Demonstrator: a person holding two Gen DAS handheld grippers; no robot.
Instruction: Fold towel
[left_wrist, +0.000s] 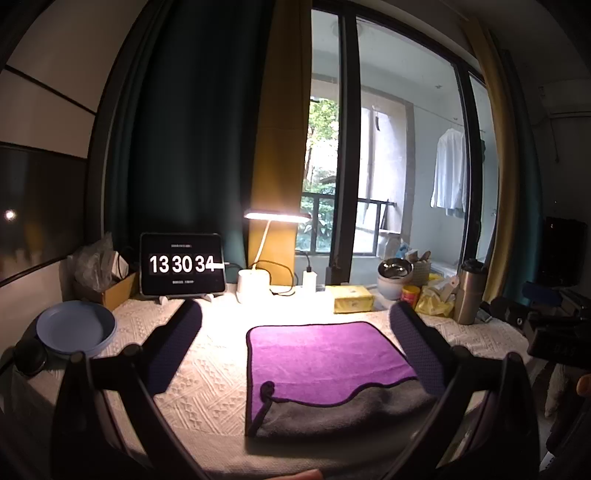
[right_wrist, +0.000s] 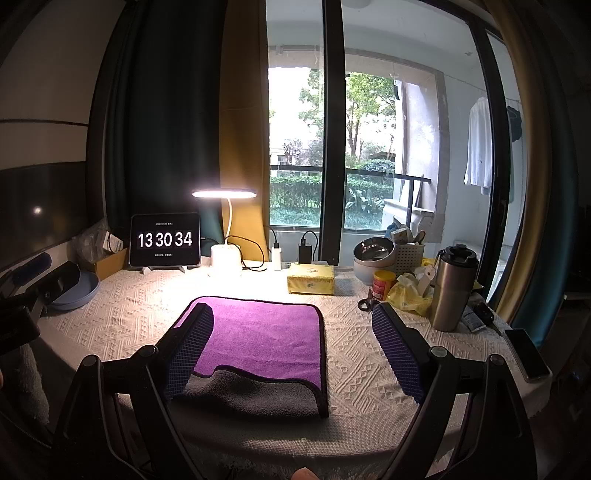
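Your purple towel (left_wrist: 325, 354) lies flat on the table (left_wrist: 207, 384), over a cream cloth woven in raised diamond patterns. It is plush terry with dark piping along the rim and rounded corners; the near part is folded back, showing a grey underside (left_wrist: 343, 410) in a wavy band. The folded shape looks roughly square, so its long axis is hard to call; the fold edge runs left to right across your view, and a small hanging loop sits at the near-left corner.

Your left gripper (left_wrist: 295, 347) has its fingers spread wide and holds nothing, with the towel lying between them. Your right gripper (right_wrist: 291, 343) is equally wide apart and empty, its left finger over the towel's left edge. The finger pads (right_wrist: 397, 350) are dotted blue rubber.

A blue plate (left_wrist: 75, 326) sits far left. At the back right, a stacked steel bowl (right_wrist: 373, 249) appears empty, and a white slotted basket (right_wrist: 408, 254) holds loose items.
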